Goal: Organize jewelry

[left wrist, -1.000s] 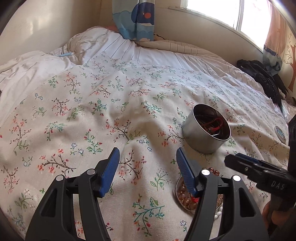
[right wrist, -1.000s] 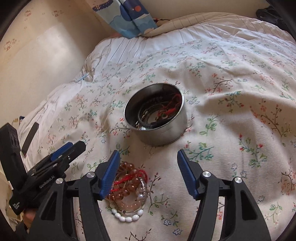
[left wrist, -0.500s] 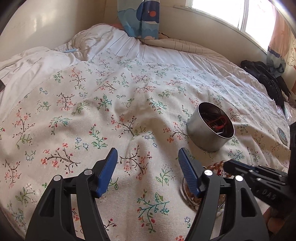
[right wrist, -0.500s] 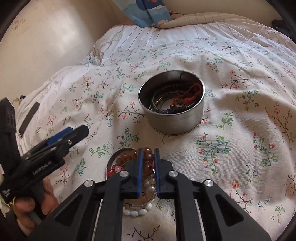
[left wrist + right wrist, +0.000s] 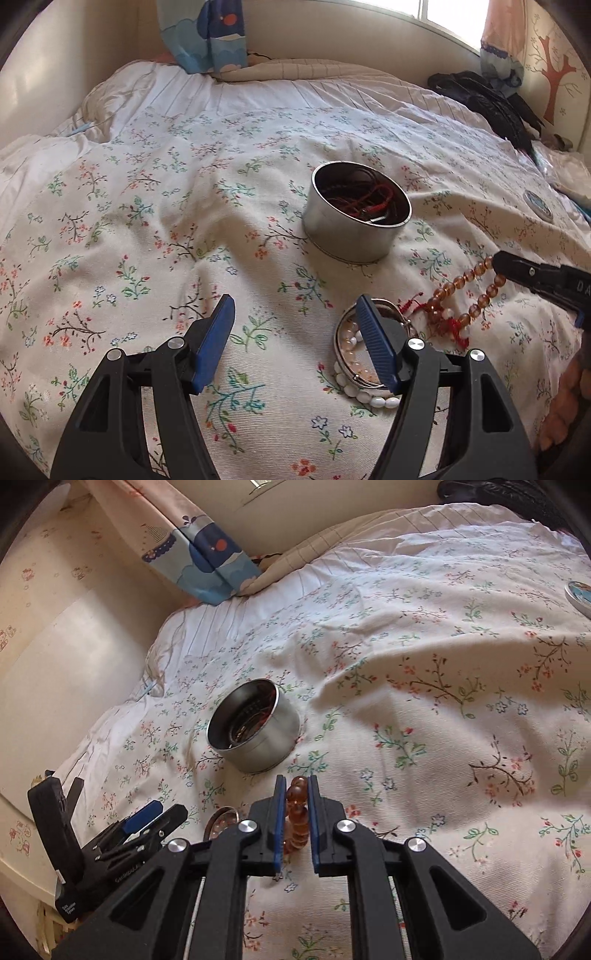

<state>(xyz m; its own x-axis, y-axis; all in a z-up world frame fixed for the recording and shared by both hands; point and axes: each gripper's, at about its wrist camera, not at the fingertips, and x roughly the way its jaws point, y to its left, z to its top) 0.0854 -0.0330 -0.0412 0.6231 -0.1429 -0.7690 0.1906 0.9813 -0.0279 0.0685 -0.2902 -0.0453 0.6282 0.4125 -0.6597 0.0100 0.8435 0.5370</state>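
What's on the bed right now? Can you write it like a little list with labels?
surface: flowery bedspread
tin: round metal tin, upright, red cords inside
right tongs: shut on amber bead bracelet, lifting it
left tongs: open, holding nothing
small dish: pale bead bracelets in it
white bead bracelet: beside the dish

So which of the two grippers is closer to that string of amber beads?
Right. The right gripper is shut on the amber beads, lifting one end off the bedspread. The left gripper stands open beside them, over the shallow dish, touching nothing.
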